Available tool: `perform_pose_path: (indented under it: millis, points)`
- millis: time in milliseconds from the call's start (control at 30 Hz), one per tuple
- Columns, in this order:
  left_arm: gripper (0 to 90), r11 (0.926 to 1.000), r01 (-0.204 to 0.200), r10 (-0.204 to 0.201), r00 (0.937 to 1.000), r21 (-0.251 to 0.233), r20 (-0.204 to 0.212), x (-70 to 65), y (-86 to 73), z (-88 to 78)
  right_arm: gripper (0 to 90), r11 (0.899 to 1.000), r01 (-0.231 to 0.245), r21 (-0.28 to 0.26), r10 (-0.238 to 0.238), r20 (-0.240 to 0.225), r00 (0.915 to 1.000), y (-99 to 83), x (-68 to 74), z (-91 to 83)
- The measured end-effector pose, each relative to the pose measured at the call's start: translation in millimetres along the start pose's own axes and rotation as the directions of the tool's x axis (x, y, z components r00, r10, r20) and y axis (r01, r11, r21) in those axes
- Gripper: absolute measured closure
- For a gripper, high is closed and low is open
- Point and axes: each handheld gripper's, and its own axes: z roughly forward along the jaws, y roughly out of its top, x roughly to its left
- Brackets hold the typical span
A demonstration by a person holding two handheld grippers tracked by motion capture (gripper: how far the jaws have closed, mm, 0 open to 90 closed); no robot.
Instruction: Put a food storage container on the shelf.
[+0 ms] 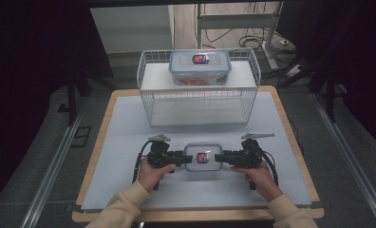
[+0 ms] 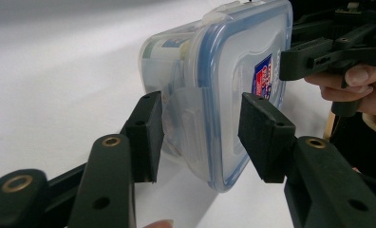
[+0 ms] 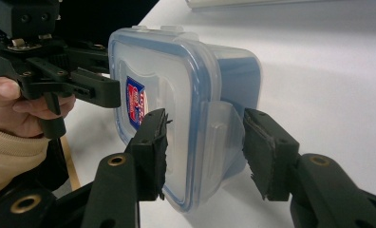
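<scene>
A small clear box with a blue-sealed lid [image 1: 203, 156] lies on the grey mat near the table's front, its red-and-blue sticker facing up. My left gripper [image 1: 180, 158] reaches its left end and my right gripper [image 1: 218, 158] its right end. In the left gripper view the box [image 2: 224, 71] has its latch flap between my left gripper's [image 2: 202, 135] open jaws, with a gap at the lid side. The right gripper view shows the box [image 3: 167, 80] between my right gripper's [image 3: 207, 152] open jaws, with a gap at the flap. Each view shows the other gripper beyond the box.
A white wire rack [image 1: 198, 102] stands at the back of the table. On its top shelf sits a larger clear box [image 1: 200, 66] with orange contents. The mat [image 1: 119, 156] spreads to both sides of my hands. Cables lie on the floor behind the table.
</scene>
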Motion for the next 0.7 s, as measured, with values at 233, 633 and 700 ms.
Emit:
perform_pose_path:
  millis: [233,633,700]
  points:
    - [52.0,0.9998,-0.013,0.013,0.9999,-0.016,-0.002,-3.2,7.3,-3.8,51.7,1.000,0.023,-0.011,-0.023,0.008,0.9997,8.4,5.6,-4.5]
    - [51.9,0.9969,-0.052,0.051,0.9985,-0.059,-0.019,-10.2,36.8,-19.2,51.7,0.996,0.073,-0.052,-0.072,0.020,0.9972,36.9,16.6,-13.7]
    - [51.9,0.9960,-0.063,0.062,0.9979,-0.064,-0.021,-12.1,43.6,-22.4,51.6,0.995,0.076,-0.060,-0.075,0.021,0.9969,43.2,19.5,-16.6]
